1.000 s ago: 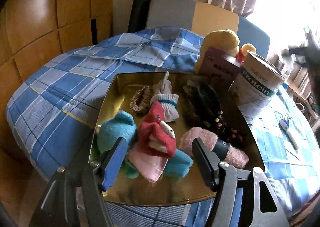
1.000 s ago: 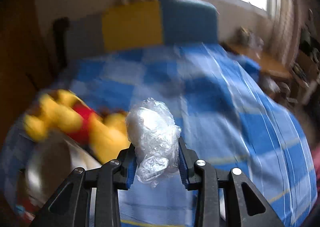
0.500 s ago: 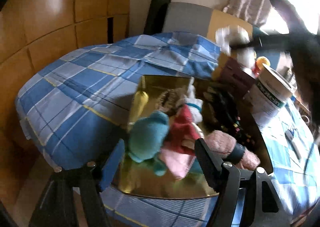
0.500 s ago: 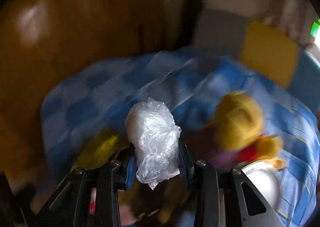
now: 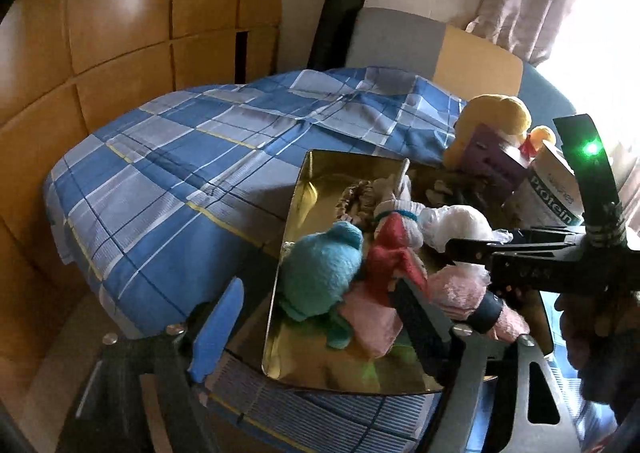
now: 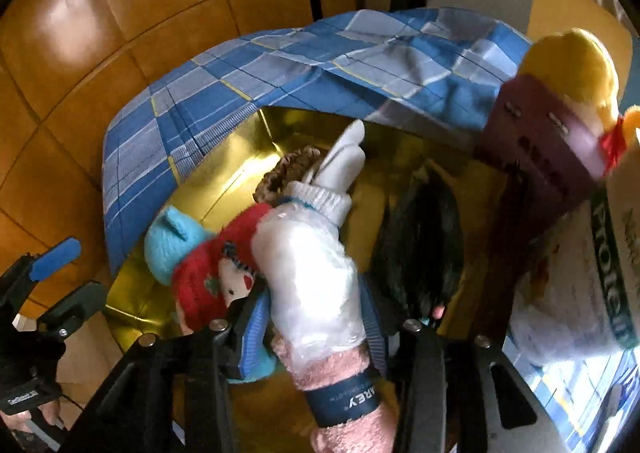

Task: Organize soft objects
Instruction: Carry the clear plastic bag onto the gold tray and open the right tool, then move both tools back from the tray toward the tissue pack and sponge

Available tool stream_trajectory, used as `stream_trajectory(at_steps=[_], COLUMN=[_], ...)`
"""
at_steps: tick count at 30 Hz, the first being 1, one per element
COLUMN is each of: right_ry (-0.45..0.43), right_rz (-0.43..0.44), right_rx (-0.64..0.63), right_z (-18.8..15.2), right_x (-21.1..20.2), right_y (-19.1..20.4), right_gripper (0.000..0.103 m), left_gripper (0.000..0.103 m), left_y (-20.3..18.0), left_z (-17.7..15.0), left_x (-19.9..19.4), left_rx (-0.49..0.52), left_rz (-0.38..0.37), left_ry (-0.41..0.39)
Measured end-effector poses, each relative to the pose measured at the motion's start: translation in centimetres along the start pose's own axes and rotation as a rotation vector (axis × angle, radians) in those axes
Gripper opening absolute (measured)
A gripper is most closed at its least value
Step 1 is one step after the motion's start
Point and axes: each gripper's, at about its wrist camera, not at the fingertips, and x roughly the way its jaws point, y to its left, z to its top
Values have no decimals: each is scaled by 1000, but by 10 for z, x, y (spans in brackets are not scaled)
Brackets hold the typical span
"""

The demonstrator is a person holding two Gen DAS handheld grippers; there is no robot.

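Observation:
A gold tray on the blue checked cloth holds a pile of soft things: a teal plush sock, a red sock, a white sock and a pink fluffy sock with a dark band. A white bundle wrapped in clear plastic lies on top of this pile, also visible as the bundle from the left wrist. My right gripper straddles it, jaws opening, and its pads stand just off the plastic. At the tray's near left corner my left gripper hangs open and opening wider, with nothing held.
A yellow plush toy, a purple box and a protein can crowd the tray's far right. A black hairy item and a scrunchie lie in the tray. Wooden wall panels stand left; a person's hand holds the right gripper.
My right gripper swung down from above the bed to the tray with the plastic bundle, and its jaws widened off it. My left gripper shifted slightly left and opened wider.

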Motion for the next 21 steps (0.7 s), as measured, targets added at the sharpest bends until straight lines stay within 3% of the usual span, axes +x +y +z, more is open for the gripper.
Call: stream_trajectory(at_steps=[1, 3, 4, 13, 21], right_ry=[-12, -31, -45, -161, -215], right_rz=[-2, -5, -3, 26, -57], right_rx=[6, 10, 13, 34, 107], right_z=[-2, -2, -5, -32, -74], right_x=[-3, -9, -14, -68, -115], right_y=[0, 0, 1, -8, -52], right_gripper=[47, 61, 63, 63, 63], left_gripper=[81, 81, 82, 82, 82], left_y=[-2, -4, -6, -24, -53], left_z=[0, -1, -1, 0, -2], left_x=[-1, -2, -2, -12, -22], left_rx=[6, 13, 15, 70, 149], left_rz=[1, -3, -7, -42, -91], left_ry=[-3, -3, -2, -24, -36])
